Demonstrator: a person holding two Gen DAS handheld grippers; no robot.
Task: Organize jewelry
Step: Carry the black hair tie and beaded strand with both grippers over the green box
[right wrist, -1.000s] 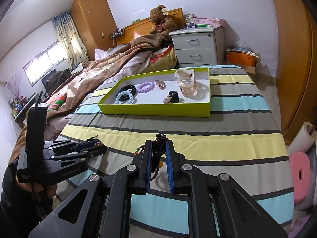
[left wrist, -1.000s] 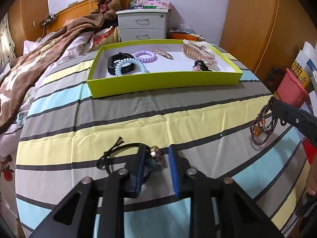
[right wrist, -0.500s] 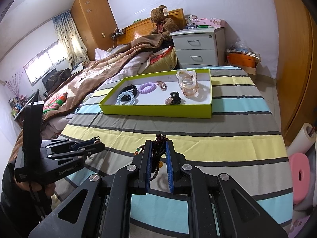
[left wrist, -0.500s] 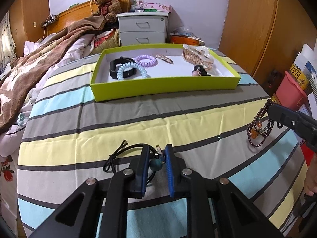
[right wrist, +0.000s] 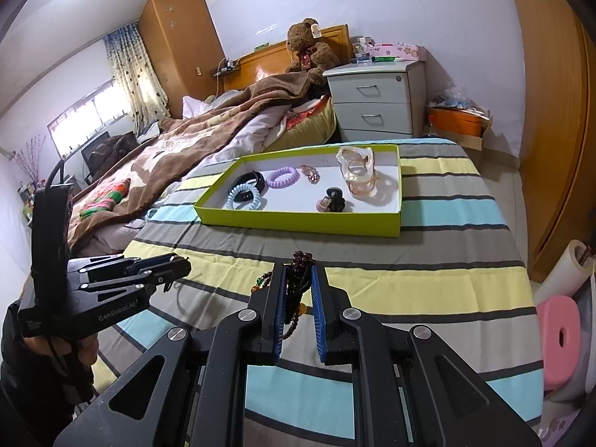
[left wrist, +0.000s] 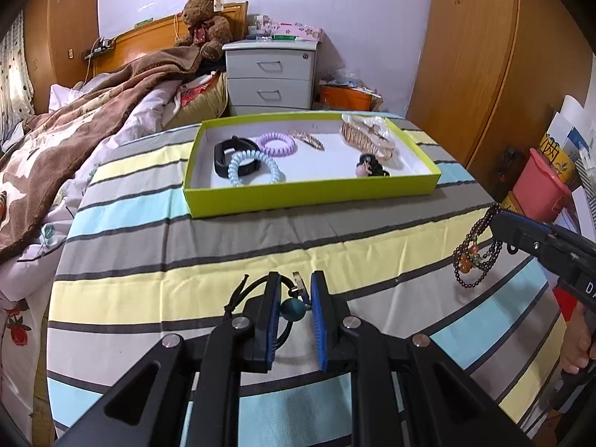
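Nearest to you, your left gripper [left wrist: 294, 307] has its jaws closed on a black cord necklace [left wrist: 257, 290] with a teal bead [left wrist: 291, 310] and a small metal charm. The bead sits between the blue pads, and part of the cord hangs in a loop to the left. Whether the loop is touching the striped cloth [left wrist: 156, 260] you cannot tell from this view.

Your right gripper [right wrist: 298, 290] pinches a dark bead bracelet [right wrist: 301, 264]. Its strands pass between the jaws and the rest hangs below them.

Further away stands the green tray [left wrist: 313, 199], well apart from both grippers. Inside it lie a black band [left wrist: 223, 156], a blue coil hair tie [left wrist: 253, 165], a purple coil hair tie [left wrist: 277, 144], a gold clip [left wrist: 307, 138], a big clear hair claw [left wrist: 367, 136] and a small black and pink piece [left wrist: 368, 167].

The risks, in my judgement: the round bead may slip from the pads, because the grip on it is small. The hanging cord or the bracelet strands may catch on the tray wall if you carry them too low. A drop onto the crowded left side could tangle with the coils.

The left view shows the bracelet hanging free under the right gripper, with orange beads [left wrist: 467, 259]; the right view hides most of this behind its own jaws. The right view shows your left gripper from the side, and the open white floor of the tray between the coils and the claw.
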